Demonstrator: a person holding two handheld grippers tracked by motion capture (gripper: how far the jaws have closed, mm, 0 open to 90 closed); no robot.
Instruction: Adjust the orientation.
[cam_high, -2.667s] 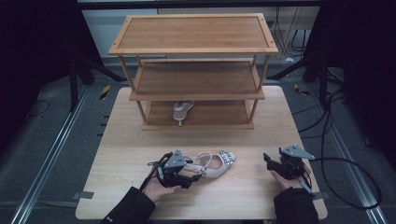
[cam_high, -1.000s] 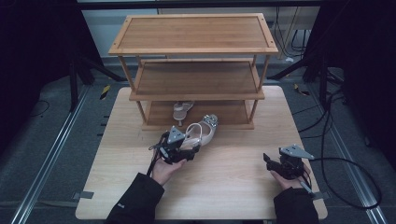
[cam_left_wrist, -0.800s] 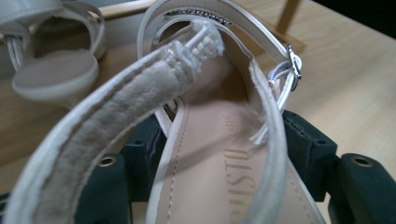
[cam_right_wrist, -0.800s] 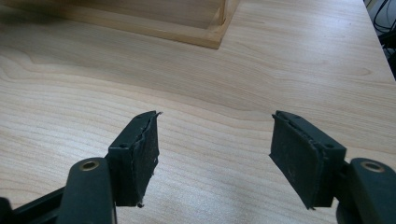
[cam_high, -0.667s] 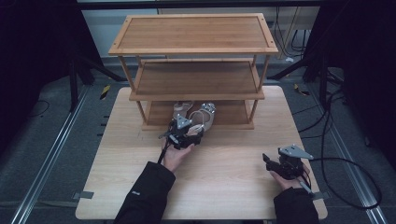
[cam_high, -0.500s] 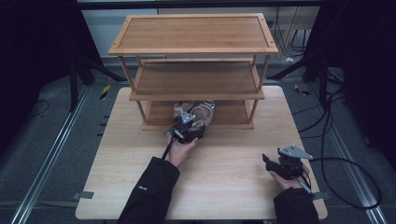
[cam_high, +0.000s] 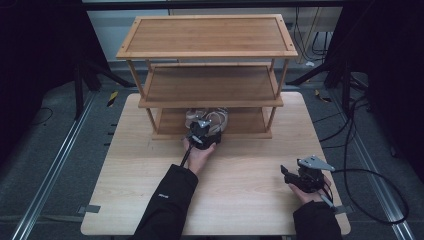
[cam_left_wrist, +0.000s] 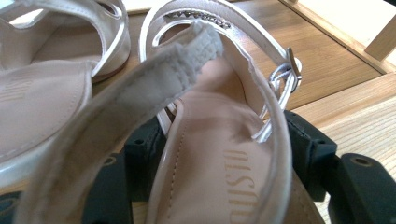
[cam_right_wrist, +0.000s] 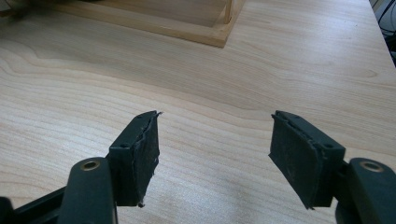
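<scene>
High view: left hand-held gripper (cam_high: 205, 134) is clamped on a pale strappy leather sandal (cam_left_wrist: 219, 154) at the bottom tier of the wooden three-tier shelf rack (cam_high: 207, 97), beside its mate (cam_left_wrist: 51, 93). Risk: straps snag or shove the mate on release. Right hand-held gripper (cam_right_wrist: 212, 154) is wide open, empty, over the worktop (cam_right_wrist: 280, 60).

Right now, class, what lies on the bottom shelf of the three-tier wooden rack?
Two pale strappy sandals lie on the rack's bottom shelf, side by side. The left gripper grips the nearer sandal. The middle shelf hides the bottom shelf's back part.
</scene>
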